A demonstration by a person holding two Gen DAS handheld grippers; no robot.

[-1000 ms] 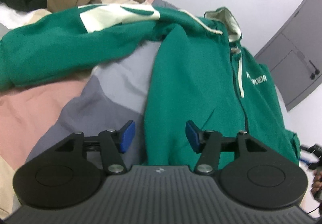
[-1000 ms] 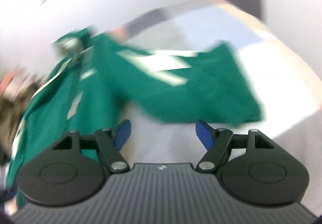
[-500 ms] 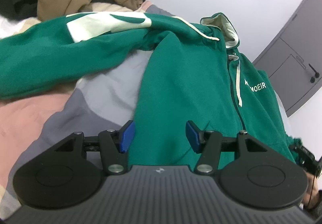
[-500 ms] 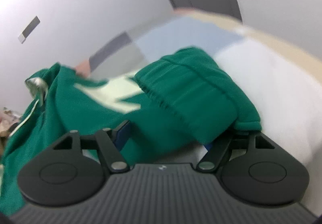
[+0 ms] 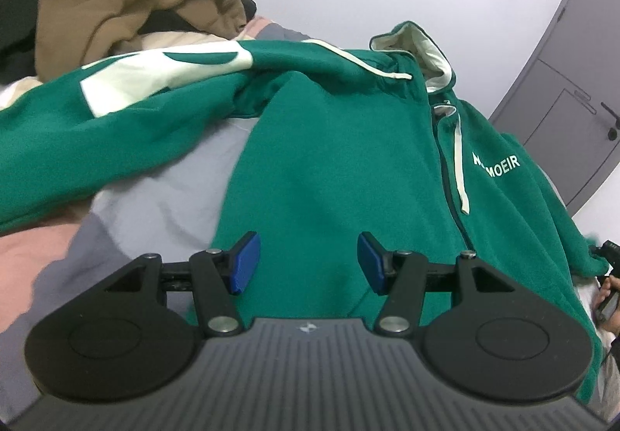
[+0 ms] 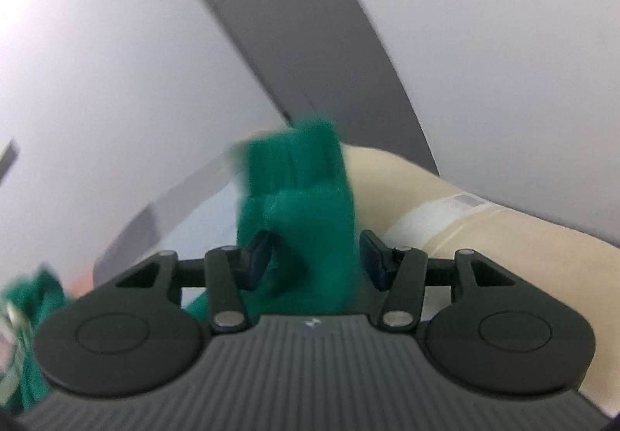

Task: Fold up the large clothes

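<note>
My left tool hangs open over the green fleece zip hoodie spread on the bed. My right tool is closing, its ribbed green sleeve cuff between the jaws.

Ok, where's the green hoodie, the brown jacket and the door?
green hoodie (image 5: 341, 167): left wrist view, on its front panel.
brown jacket (image 5: 108, 1): left wrist view, on the crumpled top of the pile.
door (image 5: 569, 113): left wrist view, on its grey panel.

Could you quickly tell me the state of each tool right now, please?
Left tool: open, holding nothing, above the green hoodie.
Right tool: closing around the hoodie's cuff, not yet clamped.
</note>
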